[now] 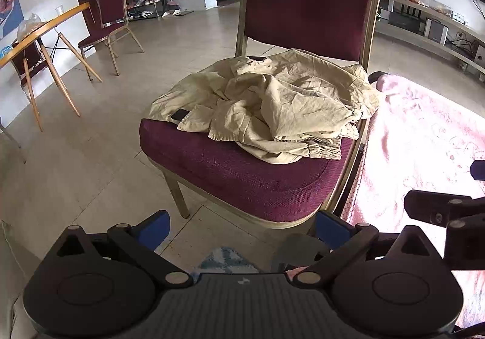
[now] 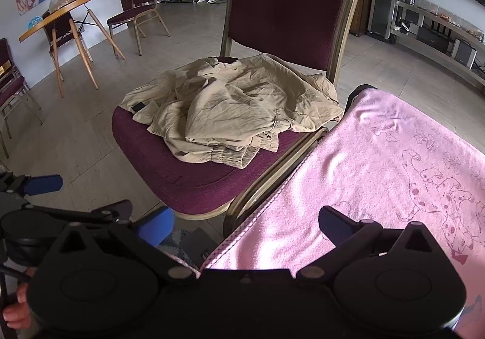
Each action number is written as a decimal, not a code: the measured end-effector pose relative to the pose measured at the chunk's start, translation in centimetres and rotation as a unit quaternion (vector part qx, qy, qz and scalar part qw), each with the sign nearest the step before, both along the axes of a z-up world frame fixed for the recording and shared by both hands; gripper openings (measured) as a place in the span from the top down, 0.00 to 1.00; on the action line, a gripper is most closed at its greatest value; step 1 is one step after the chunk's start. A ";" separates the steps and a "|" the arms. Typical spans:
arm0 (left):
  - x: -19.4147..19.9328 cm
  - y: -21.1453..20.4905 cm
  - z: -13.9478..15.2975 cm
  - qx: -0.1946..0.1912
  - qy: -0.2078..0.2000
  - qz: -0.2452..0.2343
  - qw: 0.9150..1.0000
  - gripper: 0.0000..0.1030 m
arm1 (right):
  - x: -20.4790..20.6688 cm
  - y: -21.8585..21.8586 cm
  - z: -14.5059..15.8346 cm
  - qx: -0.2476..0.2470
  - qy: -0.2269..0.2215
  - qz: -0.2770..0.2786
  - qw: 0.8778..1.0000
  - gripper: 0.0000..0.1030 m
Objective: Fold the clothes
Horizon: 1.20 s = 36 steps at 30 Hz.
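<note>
A crumpled beige garment (image 1: pixel 272 108) lies in a heap on the seat of a maroon chair (image 1: pixel 236 169); it also shows in the right wrist view (image 2: pixel 230 108) on the same chair (image 2: pixel 188 172). My left gripper (image 1: pixel 242 228) is open and empty, held in front of the chair's front edge, apart from the garment. My right gripper (image 2: pixel 245 225) is open and empty, over the edge of a pink towel-covered surface (image 2: pixel 379 163) to the right of the chair. The right gripper also shows at the right edge of the left wrist view (image 1: pixel 448 211).
The pink surface (image 1: pixel 424 142) stands beside the chair on the right. A wooden table (image 1: pixel 45 26) and a second maroon chair (image 1: pixel 112 20) stand at the far left. A low TV shelf (image 2: pixel 439 26) runs along the right wall. The floor is tiled.
</note>
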State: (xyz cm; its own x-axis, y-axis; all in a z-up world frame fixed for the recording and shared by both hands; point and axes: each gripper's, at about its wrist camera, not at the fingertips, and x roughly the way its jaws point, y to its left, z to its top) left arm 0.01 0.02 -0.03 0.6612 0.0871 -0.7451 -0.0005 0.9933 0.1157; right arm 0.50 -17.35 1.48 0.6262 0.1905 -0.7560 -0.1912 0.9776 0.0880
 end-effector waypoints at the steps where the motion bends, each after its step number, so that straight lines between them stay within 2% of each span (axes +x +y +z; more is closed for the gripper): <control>1: 0.0 0.0 0.0 0.000 0.002 0.000 1.000 0.01 | 0.0 0.0 0.0 0.000 0.000 -0.001 1.000 0.00; 11: 0.2 0.2 0.0 -0.001 0.013 0.003 1.000 0.01 | -0.1 0.4 -0.4 0.003 0.004 -0.006 1.000 0.00; 36: 0.2 0.2 -0.2 -0.001 0.011 0.005 1.000 0.01 | 0.1 -0.4 -0.1 0.008 0.016 -0.001 1.000 0.00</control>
State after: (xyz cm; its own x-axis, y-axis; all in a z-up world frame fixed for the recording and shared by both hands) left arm 0.20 0.18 -0.22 0.6434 0.0927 -0.7599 -0.0079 0.9934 0.1145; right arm 0.60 -17.72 1.35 0.6016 0.2014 -0.7730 -0.1859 0.9764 0.1098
